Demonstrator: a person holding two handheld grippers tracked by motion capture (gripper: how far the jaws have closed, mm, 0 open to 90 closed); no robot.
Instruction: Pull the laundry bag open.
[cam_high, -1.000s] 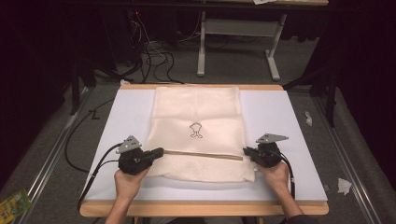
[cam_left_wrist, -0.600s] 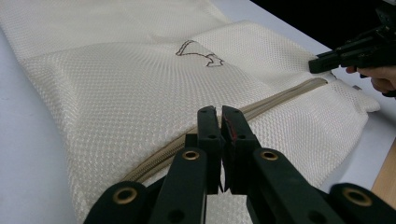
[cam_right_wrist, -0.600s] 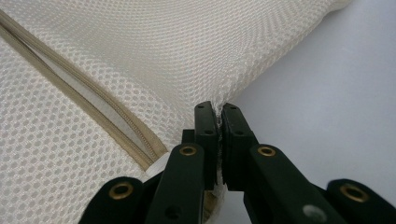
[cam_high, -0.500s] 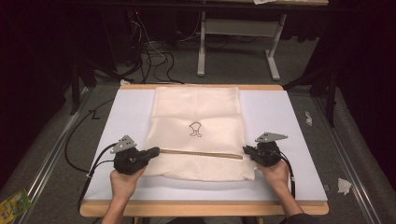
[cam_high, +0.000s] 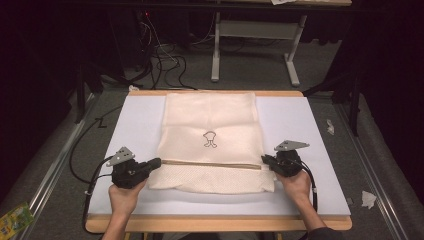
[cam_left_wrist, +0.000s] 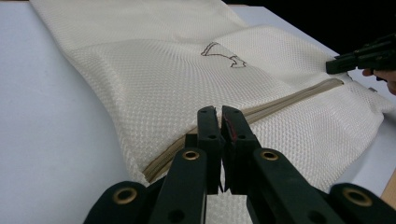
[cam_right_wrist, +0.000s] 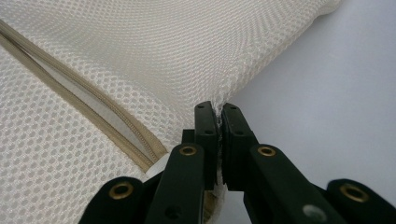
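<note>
Dim room, white table (cam_high: 310, 150), and we've got a cream mesh bag (cam_high: 210, 120) lying flat mid-table. Its tan zipper (cam_high: 210, 164) runs side to side between both hands. Left gripper (cam_left_wrist: 219, 114) is pinched closed at the zipper's left end; right gripper (cam_right_wrist: 217, 112) clamps the bag's woven right edge.

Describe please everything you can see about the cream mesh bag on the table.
The mesh bag is cream, woven netting with fine holes, roughly rectangular, lying flat on the white table top. A small dark outline drawing sits near its middle. A tan zipper crosses it from side to side near the person's edge and looks closed. The left gripper is shut at the zipper's left end, and the right gripper pinches the bag's right edge.
</note>
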